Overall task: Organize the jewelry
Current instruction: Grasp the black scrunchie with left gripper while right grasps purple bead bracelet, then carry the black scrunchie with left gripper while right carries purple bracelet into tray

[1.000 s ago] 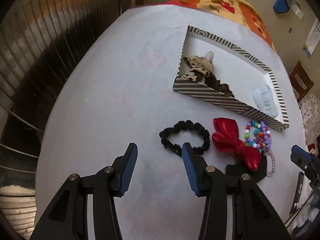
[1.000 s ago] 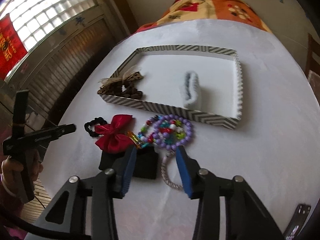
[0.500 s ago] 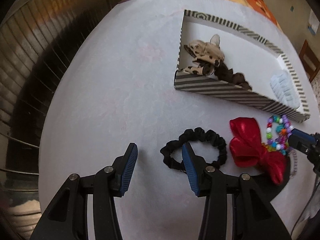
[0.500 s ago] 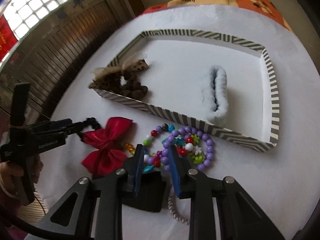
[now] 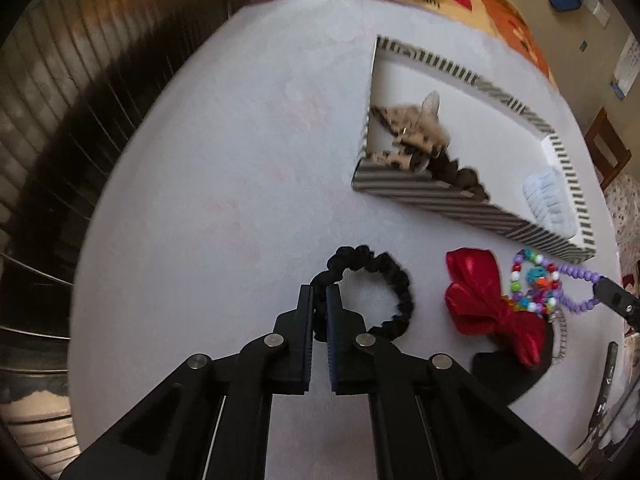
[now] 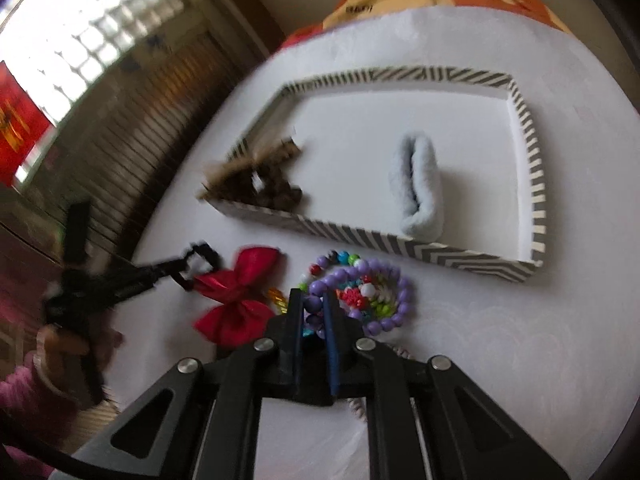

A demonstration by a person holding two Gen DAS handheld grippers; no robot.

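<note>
Both tongs have just closed, the left gripper (image 5: pixel 319 300) pinching the black scrunchie (image 5: pixel 372 292), the right gripper (image 6: pixel 314 312) the beaded bracelet (image 6: pixel 360 296), both on the table just before the striped tray (image 6: pixel 536 200).

Motion blur smears the brown hair ties (image 6: pixel 260 184) in the striped tray's (image 6: pixel 536 184) corner and the person's hand (image 6: pixel 60 344). The red bow (image 5: pixel 492 304) hides most of a black pad (image 5: pixel 504 376) and part of a coiled band (image 5: pixel 562 332).

Glossy satin bow (image 5: pixel 490 308), matt cloth scrunchie (image 5: pixel 384 280).
</note>
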